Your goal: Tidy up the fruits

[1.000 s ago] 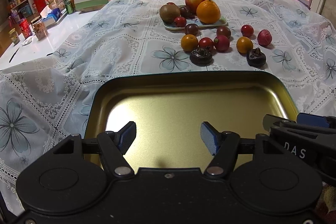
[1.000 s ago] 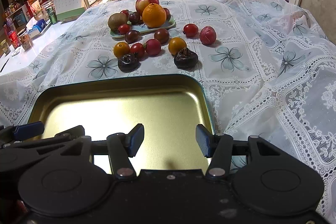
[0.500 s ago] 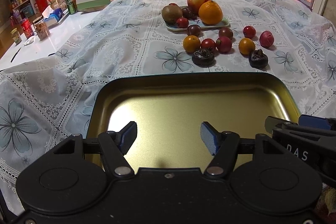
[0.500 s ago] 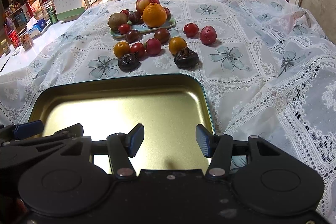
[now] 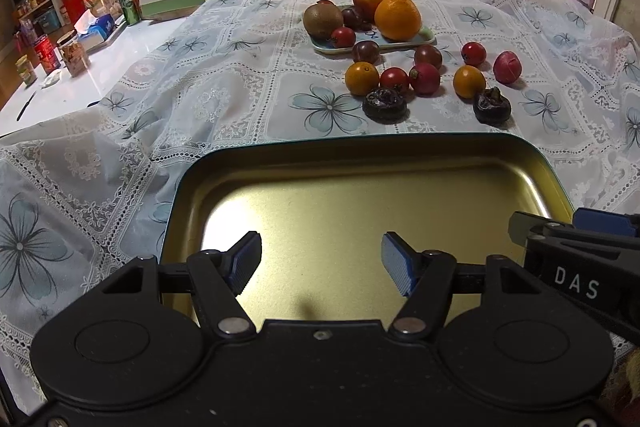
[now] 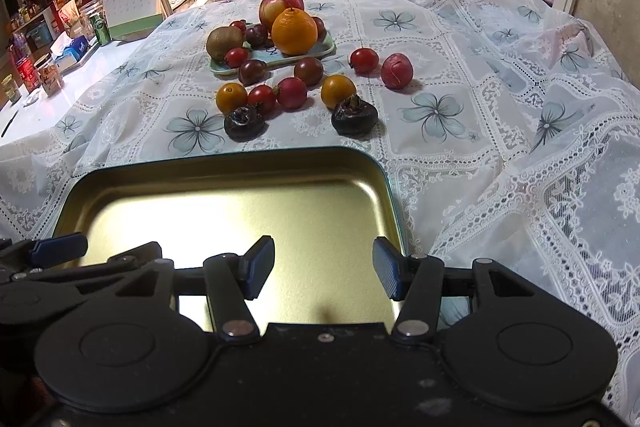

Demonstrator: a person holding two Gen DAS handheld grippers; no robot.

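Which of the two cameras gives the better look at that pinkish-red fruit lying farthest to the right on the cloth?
The right wrist view: the pinkish-red fruit lies nearer the picture's middle there, looks larger, and a pale line on its skin shows. In the left wrist view the same fruit sits farther right and looks smaller, though nothing covers it.

Gold tray's (image 5: 360, 155) near edge behind both claws; writing on small plate (image 5: 424, 41) illegible.

Bare gold tray (image 5: 360, 195) before crowded fruits (image 5: 396, 79)
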